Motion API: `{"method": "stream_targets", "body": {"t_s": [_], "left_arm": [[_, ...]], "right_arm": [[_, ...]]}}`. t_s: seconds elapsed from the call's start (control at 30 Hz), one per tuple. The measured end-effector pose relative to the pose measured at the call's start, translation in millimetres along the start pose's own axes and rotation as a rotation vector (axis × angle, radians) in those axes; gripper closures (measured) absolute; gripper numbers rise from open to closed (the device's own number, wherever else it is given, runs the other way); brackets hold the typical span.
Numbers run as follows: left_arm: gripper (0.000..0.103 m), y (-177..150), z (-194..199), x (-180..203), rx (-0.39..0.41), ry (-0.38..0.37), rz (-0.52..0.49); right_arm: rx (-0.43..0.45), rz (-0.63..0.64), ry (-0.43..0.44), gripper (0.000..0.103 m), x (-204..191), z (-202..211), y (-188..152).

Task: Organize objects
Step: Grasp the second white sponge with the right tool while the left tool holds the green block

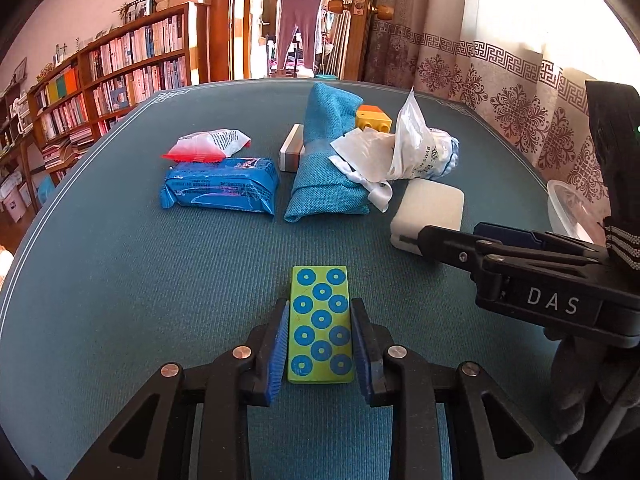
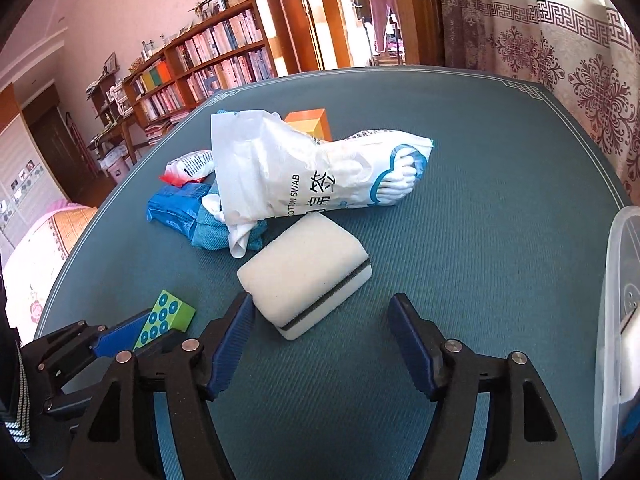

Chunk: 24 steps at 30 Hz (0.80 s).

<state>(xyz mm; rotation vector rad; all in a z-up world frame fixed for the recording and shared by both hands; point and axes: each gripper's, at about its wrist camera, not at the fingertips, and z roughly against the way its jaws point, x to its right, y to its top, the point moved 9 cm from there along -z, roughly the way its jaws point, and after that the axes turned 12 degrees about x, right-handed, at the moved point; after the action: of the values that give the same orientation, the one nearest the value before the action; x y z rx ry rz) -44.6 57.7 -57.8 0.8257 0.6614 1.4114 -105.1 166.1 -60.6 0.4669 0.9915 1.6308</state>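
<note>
Gripping the green block [image 1: 321, 330] by its long sides, the left tongs [image 1: 320, 344] are clenched on it, and the block lies flat on the desk [image 1: 140, 280], close to the near edge. The right tongs [image 2: 320, 344] are released, jaws spread wide with nothing between them; the white sponge [image 2: 304, 272] lies just ahead of them, its near corner close to the left pad.

Behind the sponge sits a loose heap: a cotton swab bag [image 2: 320, 172], a teal pouch [image 1: 324, 160], a blue packet [image 1: 220, 186], a red-and-white packet [image 1: 208, 145], an orange-yellow brick [image 1: 373, 118]. A clear plastic bin [image 2: 616, 320] stands at the right edge of the desk.

By my reading, two pickups are in hand at once: the block is secured but not yet lifted, and the sponge is being lined up. Next, the right tongs need to ease forward until the sponge is squarely between the pads, then close gently, since the foam will squash. After that, both pieces probably go to the bin.
</note>
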Motion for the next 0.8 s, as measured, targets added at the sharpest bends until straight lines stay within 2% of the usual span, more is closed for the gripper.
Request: {"method": "stream_targets", "body": {"t_s": [0.17,0.57,0.8], "left_arm": [[0.072,0,-1,0,0.0,-0.002,0.005],[0.072,0,-1,0,-0.001,-0.006,0.008],[0.072,0,-1,0,-0.001,-0.011,0.013]], "right_arm": [[0.007,0.02,0.037,0.03,-10,-4,4],[0.016,0.028,-0.015,0.03,-9,-20,10],[0.03,0.05,-0.066,0.043,-8,-14,6]]}}
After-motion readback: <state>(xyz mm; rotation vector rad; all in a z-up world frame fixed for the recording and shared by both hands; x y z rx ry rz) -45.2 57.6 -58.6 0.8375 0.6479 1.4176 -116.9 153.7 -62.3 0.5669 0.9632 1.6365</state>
